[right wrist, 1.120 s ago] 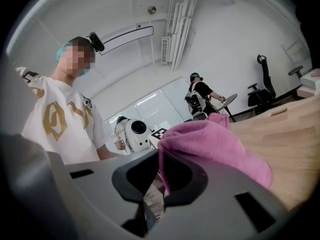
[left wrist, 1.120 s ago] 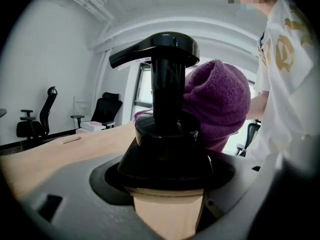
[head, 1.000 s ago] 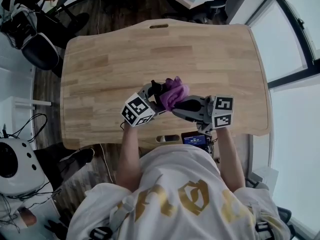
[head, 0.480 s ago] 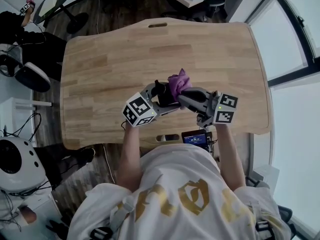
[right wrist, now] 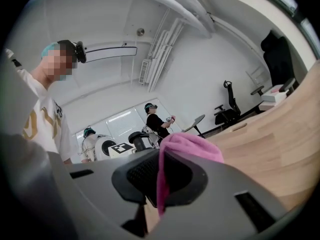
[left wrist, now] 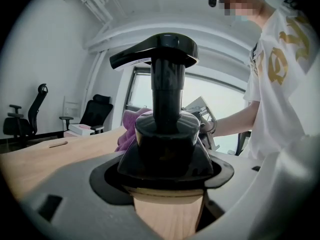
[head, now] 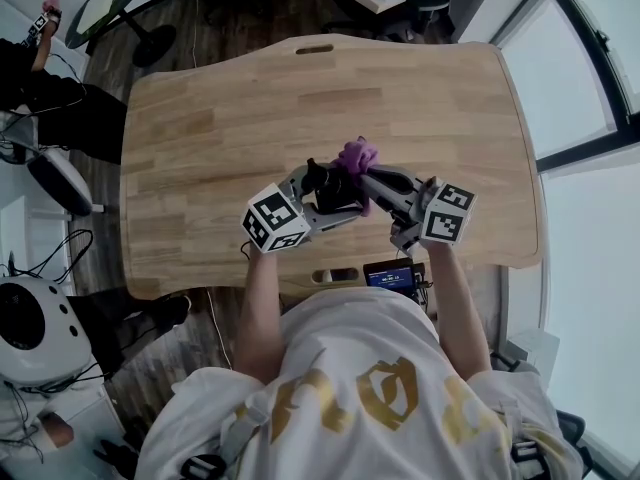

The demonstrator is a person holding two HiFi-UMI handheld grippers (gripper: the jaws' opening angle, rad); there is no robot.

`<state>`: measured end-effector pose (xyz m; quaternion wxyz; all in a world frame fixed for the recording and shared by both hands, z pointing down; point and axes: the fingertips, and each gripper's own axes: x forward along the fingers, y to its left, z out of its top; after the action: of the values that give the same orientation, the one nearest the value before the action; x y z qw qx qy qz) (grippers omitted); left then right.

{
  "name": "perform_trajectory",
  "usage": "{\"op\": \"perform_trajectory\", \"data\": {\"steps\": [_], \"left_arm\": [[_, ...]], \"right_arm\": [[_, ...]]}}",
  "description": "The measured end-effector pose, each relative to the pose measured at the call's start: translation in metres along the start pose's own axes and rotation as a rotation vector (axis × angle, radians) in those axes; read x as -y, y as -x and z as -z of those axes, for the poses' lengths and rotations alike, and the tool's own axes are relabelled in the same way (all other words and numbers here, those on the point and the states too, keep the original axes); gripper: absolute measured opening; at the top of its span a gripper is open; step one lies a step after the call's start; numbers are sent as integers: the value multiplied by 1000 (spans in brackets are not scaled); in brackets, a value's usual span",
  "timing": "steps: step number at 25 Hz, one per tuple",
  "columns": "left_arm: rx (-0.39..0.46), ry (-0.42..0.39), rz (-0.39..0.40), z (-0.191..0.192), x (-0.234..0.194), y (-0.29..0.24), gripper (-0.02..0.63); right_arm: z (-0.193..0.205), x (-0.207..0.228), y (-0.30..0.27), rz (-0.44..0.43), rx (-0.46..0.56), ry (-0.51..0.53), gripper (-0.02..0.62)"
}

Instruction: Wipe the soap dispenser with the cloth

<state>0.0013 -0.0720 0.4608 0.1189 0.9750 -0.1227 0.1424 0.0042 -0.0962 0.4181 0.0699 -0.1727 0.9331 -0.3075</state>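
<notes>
Head view: left gripper (head: 338,204) clamps soap dispenser (head: 322,179); right gripper (head: 372,182) pinches cloth (head: 355,155) just beside it. Wiping apparently underway; next, rub cloth over the dispenser's far side.

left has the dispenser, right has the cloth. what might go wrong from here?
1. The left gripper clamps the soap dispenser only just below its black collar; a sideways rub may twist or slip it.
2. The right gripper pinches just a fold of the cloth; dragging may pull it free.
3. Pressing on the pump head may squirt soap.
</notes>
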Motion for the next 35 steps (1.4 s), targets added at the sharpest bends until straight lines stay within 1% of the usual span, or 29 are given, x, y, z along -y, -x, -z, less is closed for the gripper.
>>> {"op": "perform_trajectory", "data": {"steps": [9, 16, 18, 21, 28, 35], "left_arm": [[37, 25, -21, -3, -7, 9, 351], [49, 37, -32, -5, -8, 10, 351], [54, 37, -21, -8, -7, 11, 351], [71, 33, 3, -16, -2, 11, 351], [120, 30, 60, -35, 12, 6, 351], [194, 55, 104, -51, 19, 10, 351]], "right_arm": [[10, -27, 3, -176, -43, -108, 32], [18, -42, 14, -268, -83, -135, 32], [17, -43, 15, -277, -66, -140, 32], [10, -42, 18, -277, -4, -158, 32], [-4, -29, 28, -224, 99, -173, 32], [-14, -23, 34, -220, 229, -241, 31]]}}
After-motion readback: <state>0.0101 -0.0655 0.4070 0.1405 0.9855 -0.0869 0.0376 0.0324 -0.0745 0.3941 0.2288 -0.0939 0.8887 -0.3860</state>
